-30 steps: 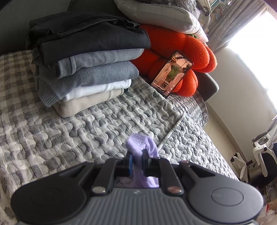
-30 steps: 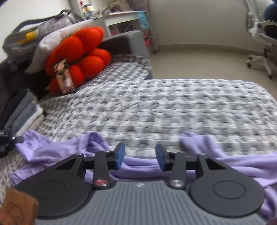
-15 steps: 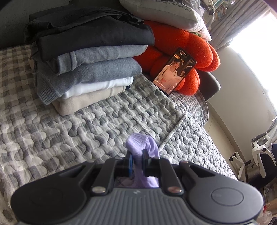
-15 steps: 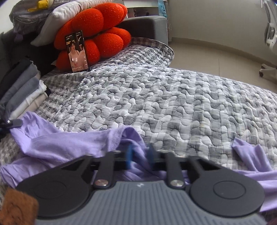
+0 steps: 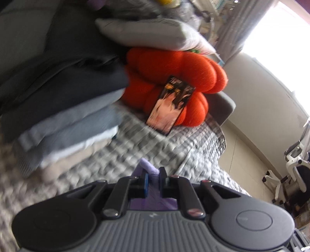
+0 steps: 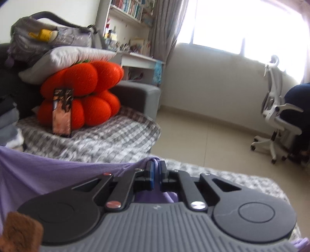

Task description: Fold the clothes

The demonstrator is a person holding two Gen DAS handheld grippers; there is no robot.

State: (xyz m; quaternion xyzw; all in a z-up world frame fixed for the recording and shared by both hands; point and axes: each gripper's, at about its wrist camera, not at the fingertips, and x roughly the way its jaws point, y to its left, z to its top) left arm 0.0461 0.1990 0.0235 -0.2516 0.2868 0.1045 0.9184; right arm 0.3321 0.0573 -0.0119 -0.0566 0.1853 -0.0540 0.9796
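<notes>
- Pale tiled floor (image 6: 203, 135) and a cream wall (image 6: 213, 81) fill the right and far side of the room, lit by a bright window (image 6: 242, 25) with a grey curtain (image 6: 164, 29) at its left edge.
- Grey-and-white quilted bedspread (image 5: 120, 160) covers the bed, the work surface, running from the near edge to a dark grey upholstered end (image 6: 135, 95) at the far side.
- White bookshelf with rows of books (image 6: 126, 11) and a white desk (image 6: 139, 60) stand far behind the bed.
- White swivel office chair (image 6: 277, 116) stands on the floor at the far right, well apart from the bed.
- Stack of folded dark, grey, white and beige clothes (image 5: 64, 116) lies on the bedspread at the far left, blurred.
- Orange lobed plush cushion (image 6: 83, 97) rests at the far end of the bed, a grey-white pillow (image 6: 67, 58) on top of it and a grey bag (image 6: 48, 36) above that.
- Lilac cloth garment (image 6: 48, 174) hangs stretched across the near left, lifted off the bedspread between both tools.
- Black phone with a lit screen (image 5: 170, 104) leans upright against the cushion.
- Left gripper (image 5: 153, 178) has its jaws closed tight on a bunched fold of the garment.
- Right gripper (image 6: 156, 170) likewise pinches an edge of the garment.
</notes>
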